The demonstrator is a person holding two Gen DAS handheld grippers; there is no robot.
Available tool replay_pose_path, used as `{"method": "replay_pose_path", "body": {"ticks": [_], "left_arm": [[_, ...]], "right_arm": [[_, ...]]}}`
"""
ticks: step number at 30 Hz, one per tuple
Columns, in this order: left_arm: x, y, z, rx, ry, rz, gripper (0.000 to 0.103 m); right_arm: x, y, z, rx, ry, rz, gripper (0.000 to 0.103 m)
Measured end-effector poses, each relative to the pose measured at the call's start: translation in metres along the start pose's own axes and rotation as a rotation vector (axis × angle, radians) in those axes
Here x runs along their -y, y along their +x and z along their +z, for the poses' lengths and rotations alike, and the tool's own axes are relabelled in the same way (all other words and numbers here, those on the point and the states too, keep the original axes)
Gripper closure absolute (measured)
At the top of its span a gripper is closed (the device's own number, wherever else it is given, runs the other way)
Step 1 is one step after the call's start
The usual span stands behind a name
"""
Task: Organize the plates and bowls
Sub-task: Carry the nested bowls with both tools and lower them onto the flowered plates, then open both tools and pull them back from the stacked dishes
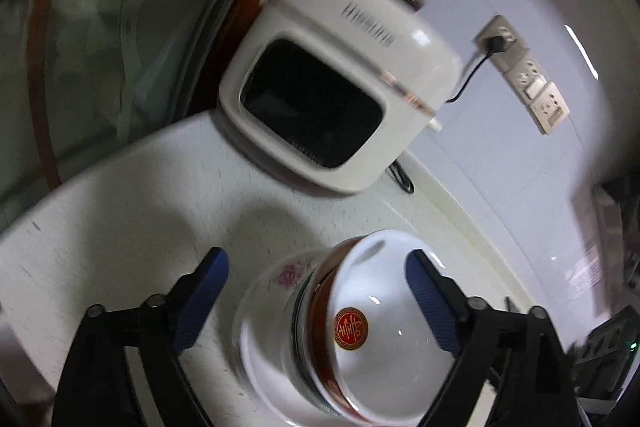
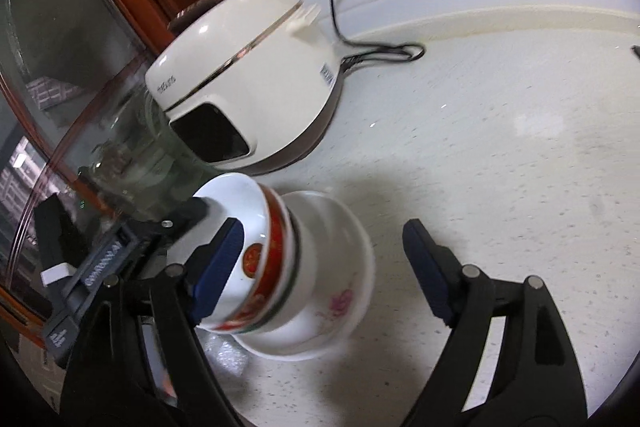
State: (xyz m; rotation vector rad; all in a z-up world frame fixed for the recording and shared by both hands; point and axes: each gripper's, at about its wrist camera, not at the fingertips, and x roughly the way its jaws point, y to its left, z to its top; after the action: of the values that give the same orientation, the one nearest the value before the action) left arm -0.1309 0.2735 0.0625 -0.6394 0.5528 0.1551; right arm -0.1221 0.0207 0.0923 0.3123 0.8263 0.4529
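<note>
A stack of nested bowls stands on the white counter. The top bowl (image 1: pixel 372 311) is white with a red rim band and a red-gold emblem; the bottom bowl (image 1: pixel 276 291) is white with a pink flower. My left gripper (image 1: pixel 316 299) is open, its blue pads either side of the stack, with the right pad near the top bowl's rim. In the right wrist view the same stack (image 2: pixel 296 267) sits beside my open right gripper (image 2: pixel 320 271), the left pad (image 2: pixel 218 271) in front of the top bowl (image 2: pixel 240 239). The other gripper's finger (image 2: pixel 188 211) reaches to that bowl's rim.
A white rice cooker (image 1: pixel 332 83) stands behind the stack, also in the right wrist view (image 2: pixel 248 75), its black cord (image 2: pixel 376 51) running to wall sockets (image 1: pixel 520 67). A wood-framed glass panel (image 1: pixel 100 47) borders the counter (image 2: pixel 500 167). A glass jar (image 2: pixel 132 155) stands by the cooker.
</note>
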Motion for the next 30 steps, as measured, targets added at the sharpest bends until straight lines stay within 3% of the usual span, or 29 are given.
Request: {"method": "replay_pose_path", "body": {"ticks": [3, 5, 10, 14, 19, 30], "left_arm": [[0.009, -0.035, -0.010, 0.165, 0.088, -0.001, 0.000], [0.014, -0.059, -0.023, 0.259, 0.163, 0.036, 0.000], [0.006, -0.096, -0.057, 0.337, 0.236, 0.077, 0.000], [-0.009, -0.110, -0.091, 0.308, 0.259, 0.168, 0.000], [-0.014, -0.126, -0.131, 0.299, 0.344, 0.170, 0.000], [-0.013, -0.112, -0.179, 0.168, 0.444, 0.175, 0.000]], "right_arm": [[-0.002, -0.021, -0.009, 0.121, -0.058, -0.071, 0.015], [-0.007, -0.035, -0.023, 0.208, -0.121, -0.112, 0.011], [-0.019, -0.069, -0.081, 0.391, -0.302, -0.224, 0.006], [-0.018, -0.085, -0.124, 0.460, -0.332, -0.219, 0.002], [-0.013, -0.100, -0.179, 0.512, -0.400, -0.247, 0.000], [0.003, -0.103, -0.200, 0.467, -0.363, -0.243, 0.000]]}}
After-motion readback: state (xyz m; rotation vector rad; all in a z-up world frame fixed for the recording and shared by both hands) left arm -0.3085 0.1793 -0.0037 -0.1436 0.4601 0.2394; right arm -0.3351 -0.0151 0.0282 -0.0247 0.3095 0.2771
